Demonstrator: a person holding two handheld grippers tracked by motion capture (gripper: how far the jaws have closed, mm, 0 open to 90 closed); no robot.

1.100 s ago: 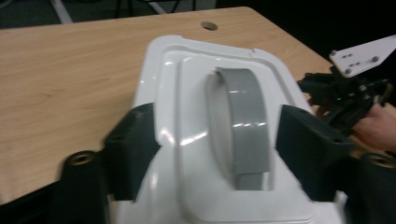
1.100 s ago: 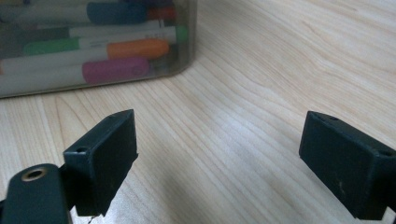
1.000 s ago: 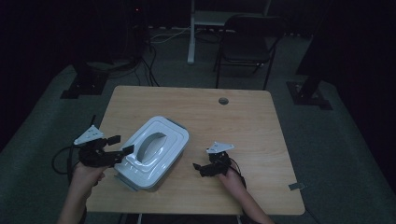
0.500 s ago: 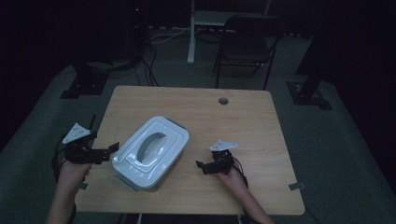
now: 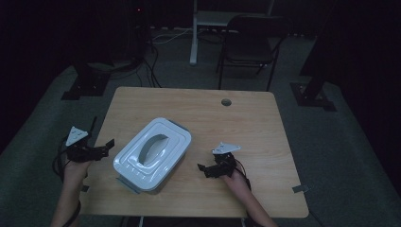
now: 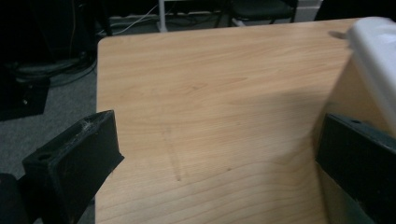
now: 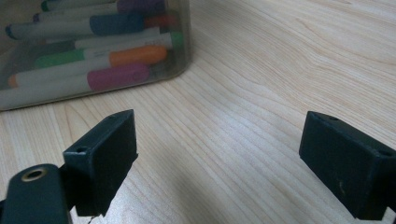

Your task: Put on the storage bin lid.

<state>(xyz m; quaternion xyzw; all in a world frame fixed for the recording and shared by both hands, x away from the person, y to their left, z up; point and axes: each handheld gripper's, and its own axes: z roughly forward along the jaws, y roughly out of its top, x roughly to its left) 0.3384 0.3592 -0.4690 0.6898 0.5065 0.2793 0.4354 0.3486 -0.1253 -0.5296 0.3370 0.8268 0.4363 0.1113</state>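
Beside the lidded box (image 5: 152,153), both the left gripper (image 5: 109,145) and right gripper (image 5: 204,170) gape wide (nothing held).

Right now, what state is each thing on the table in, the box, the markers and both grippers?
Box: white lid on, flat on the table.
Markers: lying inside the box, seen through its clear wall.
Left gripper: jaws just opened, wide, nothing between them, beside the box.
Right gripper: open, empty, apart from the box.
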